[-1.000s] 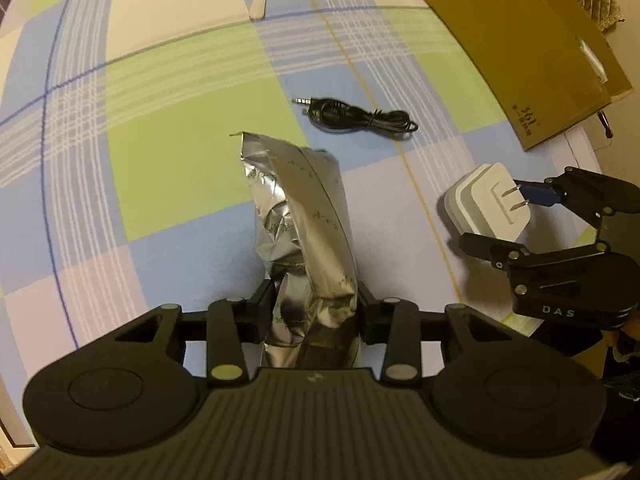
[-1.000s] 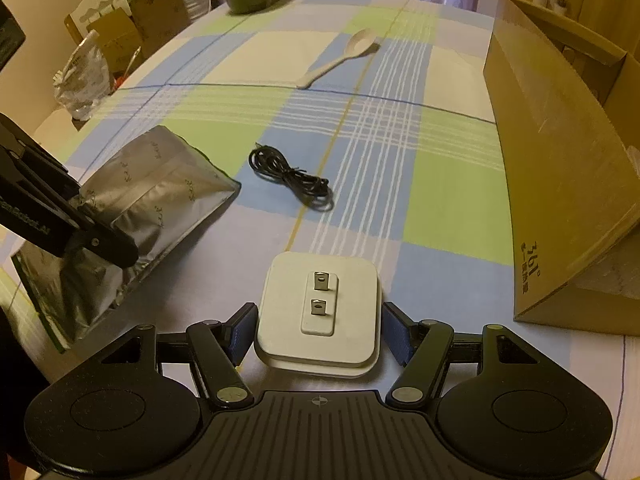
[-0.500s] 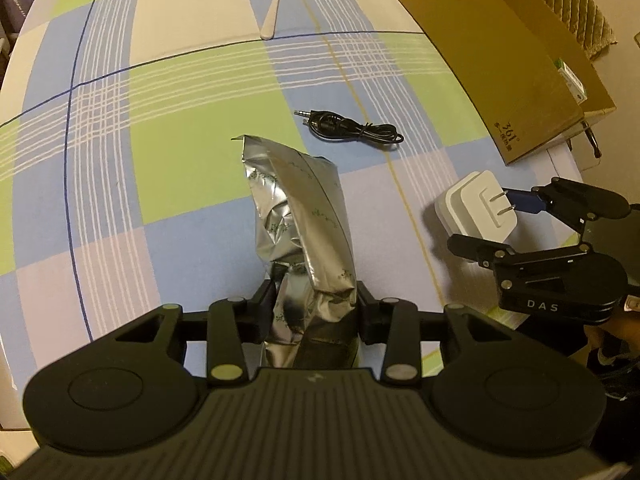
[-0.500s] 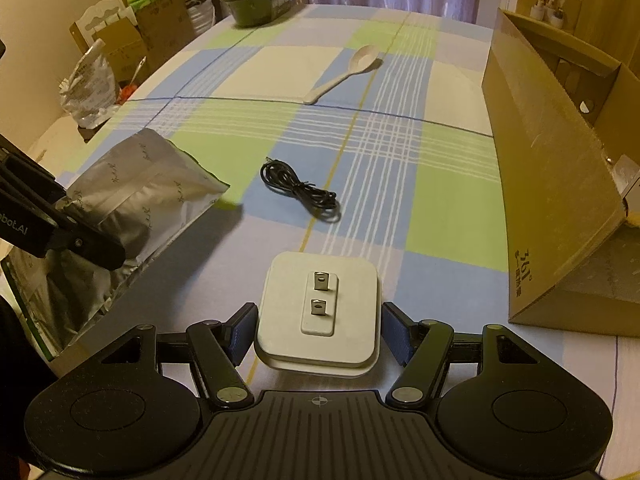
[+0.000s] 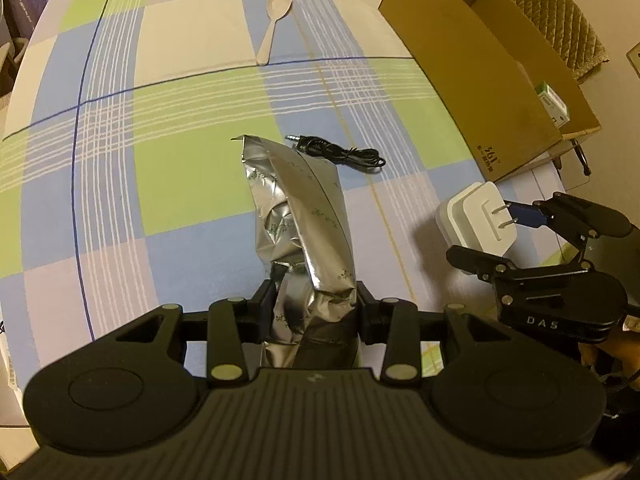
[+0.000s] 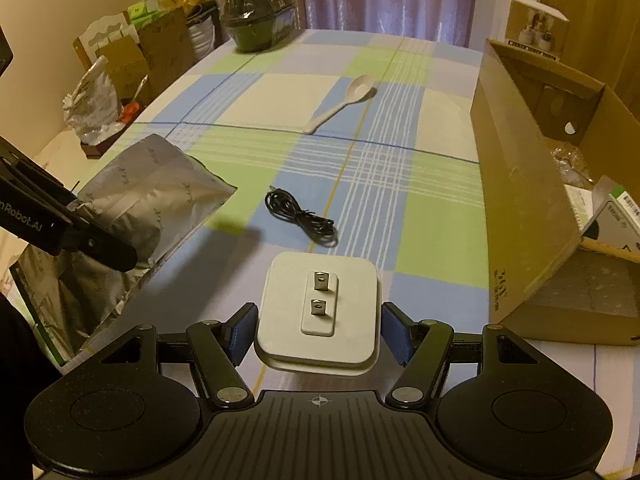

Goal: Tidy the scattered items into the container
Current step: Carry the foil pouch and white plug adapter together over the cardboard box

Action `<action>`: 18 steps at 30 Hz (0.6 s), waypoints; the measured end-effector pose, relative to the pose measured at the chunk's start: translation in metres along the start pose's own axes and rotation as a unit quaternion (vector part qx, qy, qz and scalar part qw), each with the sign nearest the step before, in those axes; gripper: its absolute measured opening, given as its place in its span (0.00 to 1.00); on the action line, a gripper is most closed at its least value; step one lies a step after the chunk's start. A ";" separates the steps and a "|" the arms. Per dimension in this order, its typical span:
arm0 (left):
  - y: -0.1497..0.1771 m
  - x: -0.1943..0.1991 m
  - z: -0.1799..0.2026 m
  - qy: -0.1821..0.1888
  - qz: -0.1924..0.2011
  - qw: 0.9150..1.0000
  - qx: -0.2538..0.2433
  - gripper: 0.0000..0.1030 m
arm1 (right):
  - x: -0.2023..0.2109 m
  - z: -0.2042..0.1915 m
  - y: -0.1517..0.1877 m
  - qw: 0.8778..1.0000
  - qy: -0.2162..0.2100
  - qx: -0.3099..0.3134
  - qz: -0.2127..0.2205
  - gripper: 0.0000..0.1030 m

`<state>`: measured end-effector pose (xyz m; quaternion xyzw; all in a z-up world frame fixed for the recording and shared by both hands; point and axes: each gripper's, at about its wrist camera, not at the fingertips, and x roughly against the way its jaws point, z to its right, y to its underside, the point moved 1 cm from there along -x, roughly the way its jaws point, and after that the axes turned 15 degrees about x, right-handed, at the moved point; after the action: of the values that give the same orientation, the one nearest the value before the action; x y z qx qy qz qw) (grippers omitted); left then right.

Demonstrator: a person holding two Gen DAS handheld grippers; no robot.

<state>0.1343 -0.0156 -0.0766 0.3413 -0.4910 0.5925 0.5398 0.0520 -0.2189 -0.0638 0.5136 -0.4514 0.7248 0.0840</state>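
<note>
Cardboard box [image 6: 520, 216] at the table's right side, open-topped, already with packets inside. Foil pouch [image 5: 304, 216] next, pinched at its lower end by left gripper [image 5: 316, 312], lifted over the checked tablecloth [image 5: 160, 184]; light and crinkly by the look of it, slippery film, likely to sag, so best held low across the crumpled neck. White plug adapter [image 6: 318, 304], clamped flat between the pads of right gripper [image 6: 318, 334], prongs up (rigid, smooth-sided, apt to slip if squeezed off-centre). Plastic spoon [image 6: 344, 100] and coiled audio cable [image 6: 300, 216] lying loose on the cloth, well apart; cable limp, easiest pinched at the bundle.
</note>
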 end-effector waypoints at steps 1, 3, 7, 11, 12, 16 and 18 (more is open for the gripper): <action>0.000 0.002 0.001 0.000 0.002 1.000 -0.001 0.33 | 0.002 0.000 0.000 1.000 0.001 0.000 0.002 0.67; 0.000 0.006 0.005 0.001 0.007 1.000 -0.004 0.33 | 0.006 0.000 0.000 1.000 0.003 0.000 0.005 0.67; 0.000 0.013 0.014 0.004 0.013 1.000 -0.010 0.33 | 0.015 0.000 0.001 1.000 0.009 -0.001 0.011 0.67; 0.002 0.015 0.023 0.006 0.016 1.000 -0.016 0.33 | 0.024 0.002 0.003 1.000 0.016 -0.002 0.017 0.67; 0.002 0.016 0.026 0.007 0.017 1.000 -0.017 0.33 | 0.026 0.003 0.003 1.000 0.018 -0.003 0.018 0.67; 0.004 0.017 0.033 0.011 0.019 1.000 -0.021 0.33 | 0.035 0.008 0.005 0.999 0.026 -0.006 0.023 0.67; 0.004 0.018 0.038 0.013 0.019 0.999 -0.023 0.33 | 0.040 0.011 0.006 0.999 0.030 -0.009 0.027 0.67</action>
<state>0.1224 -0.0456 -0.0498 0.3116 -0.5037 0.5956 0.5426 0.0373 -0.2440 -0.0333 0.4785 -0.4687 0.7380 0.0823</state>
